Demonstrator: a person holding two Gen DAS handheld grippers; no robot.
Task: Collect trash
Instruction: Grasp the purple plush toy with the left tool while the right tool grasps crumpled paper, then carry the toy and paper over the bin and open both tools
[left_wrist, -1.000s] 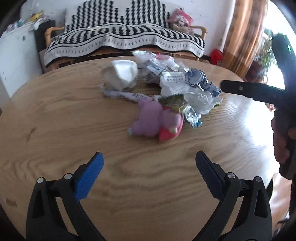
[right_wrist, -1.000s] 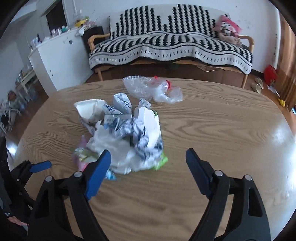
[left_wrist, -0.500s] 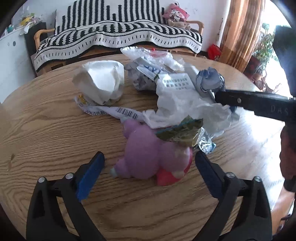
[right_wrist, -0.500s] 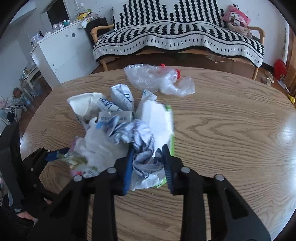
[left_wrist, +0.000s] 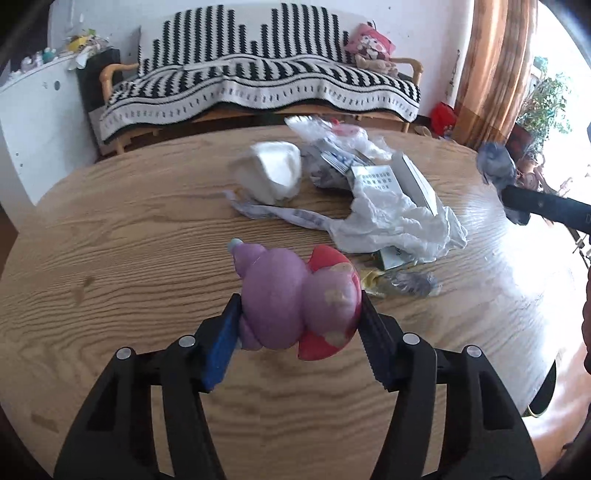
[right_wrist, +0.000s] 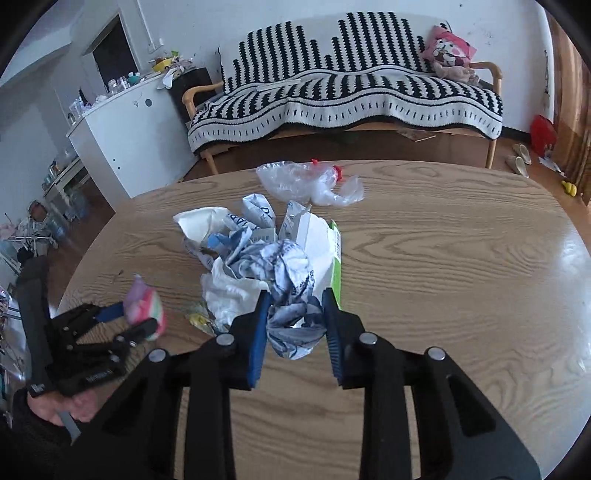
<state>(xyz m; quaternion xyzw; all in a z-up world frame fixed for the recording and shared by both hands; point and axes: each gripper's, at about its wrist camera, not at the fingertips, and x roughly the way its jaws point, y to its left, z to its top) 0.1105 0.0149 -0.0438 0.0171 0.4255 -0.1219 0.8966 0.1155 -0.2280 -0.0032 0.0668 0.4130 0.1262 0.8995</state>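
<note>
Two grips, both loaded
Your left tongs (left_wrist: 299, 317) are closing on the purple plush toy (left_wrist: 295, 299); right tongs (right_wrist: 295, 317) pinch the crumpled wrapper (right_wrist: 291, 295). Lift both clear of the surface (left_wrist: 129, 240) together.

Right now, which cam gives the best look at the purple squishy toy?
Left wrist. The purple squishy toy fills the centre, sharp, between the left gripper fingers, which are closing on it. The right wrist view shows it only small and blurred at the left edge, partly behind that gripper.
</note>
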